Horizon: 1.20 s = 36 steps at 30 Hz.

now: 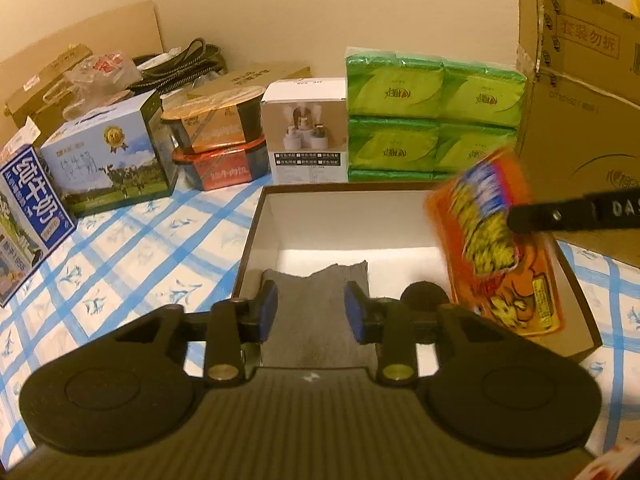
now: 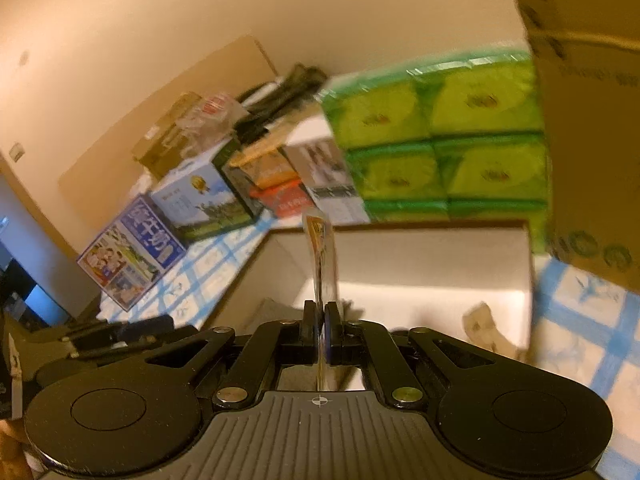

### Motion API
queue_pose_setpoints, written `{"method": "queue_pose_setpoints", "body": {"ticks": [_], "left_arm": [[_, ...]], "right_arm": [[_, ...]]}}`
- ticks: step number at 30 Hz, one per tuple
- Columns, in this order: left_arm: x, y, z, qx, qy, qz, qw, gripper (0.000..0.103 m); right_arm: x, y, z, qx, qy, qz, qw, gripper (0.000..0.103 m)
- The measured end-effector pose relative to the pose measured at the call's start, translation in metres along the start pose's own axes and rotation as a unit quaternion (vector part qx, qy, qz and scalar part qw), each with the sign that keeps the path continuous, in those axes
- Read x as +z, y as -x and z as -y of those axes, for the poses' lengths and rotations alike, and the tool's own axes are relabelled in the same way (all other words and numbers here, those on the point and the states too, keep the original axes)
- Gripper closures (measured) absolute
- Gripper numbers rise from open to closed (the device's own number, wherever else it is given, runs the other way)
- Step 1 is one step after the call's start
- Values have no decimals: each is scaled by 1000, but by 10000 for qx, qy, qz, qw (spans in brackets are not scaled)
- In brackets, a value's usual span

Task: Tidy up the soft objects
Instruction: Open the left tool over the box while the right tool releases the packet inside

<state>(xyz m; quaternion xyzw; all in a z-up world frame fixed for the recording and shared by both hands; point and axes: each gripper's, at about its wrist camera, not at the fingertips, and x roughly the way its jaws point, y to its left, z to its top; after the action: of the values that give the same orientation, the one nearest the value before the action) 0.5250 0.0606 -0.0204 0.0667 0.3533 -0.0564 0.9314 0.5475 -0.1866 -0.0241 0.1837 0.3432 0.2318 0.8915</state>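
An open brown box with a white inside (image 1: 256, 232) stands on the checked cloth. A grey cloth (image 1: 316, 312) lies in its near left part, between the fingers of my open left gripper (image 1: 311, 311), which is empty. An orange snack packet (image 1: 520, 300) lies in the box's right part. My right gripper (image 2: 323, 320) is shut on a second orange snack packet (image 1: 480, 216) and holds it above the box; in the right wrist view this packet (image 2: 320, 248) shows edge-on. The right gripper's finger (image 1: 560, 212) enters from the right.
Green tissue packs (image 1: 432, 116) are stacked behind the box, next to a white carton (image 1: 306, 128), food tubs (image 1: 224, 148) and milk cartons (image 1: 108, 152). A large cardboard box (image 1: 580, 100) stands at the right. A crumpled pale item (image 2: 488, 328) lies in the box.
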Motion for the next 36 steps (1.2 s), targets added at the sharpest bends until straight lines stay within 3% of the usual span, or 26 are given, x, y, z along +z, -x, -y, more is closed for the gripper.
{"method": "queue_pose_setpoints", "body": {"ticks": [2,4,5,9,19,25,36], "left_arm": [[-4,3,-3,-32,72,-30,10000,61],[-8,8,-6,-42,106,-53,9999,59],[-10,11,-7,-31,115,-58,9999,56],[-20,23,-12,-37,252,-109,9996,51],[-49,68,-13,-140,510,-195,9984,49],[-68,102,-13,-302,783,-151,9964,46],[-118,160,-4,-133,906,-229,9955,46]], "right_arm": [[0,0,-4,-68,98,69,9999,78],[-3,3,-8,-104,197,156,9996,41],[-5,6,-10,-105,264,190,9994,38],[-13,13,-13,-178,416,18,9990,37],[-52,49,-12,-449,703,-274,9961,34],[-75,81,-15,-411,712,-204,9964,34],[-127,138,-21,-315,623,-172,9974,34]]}}
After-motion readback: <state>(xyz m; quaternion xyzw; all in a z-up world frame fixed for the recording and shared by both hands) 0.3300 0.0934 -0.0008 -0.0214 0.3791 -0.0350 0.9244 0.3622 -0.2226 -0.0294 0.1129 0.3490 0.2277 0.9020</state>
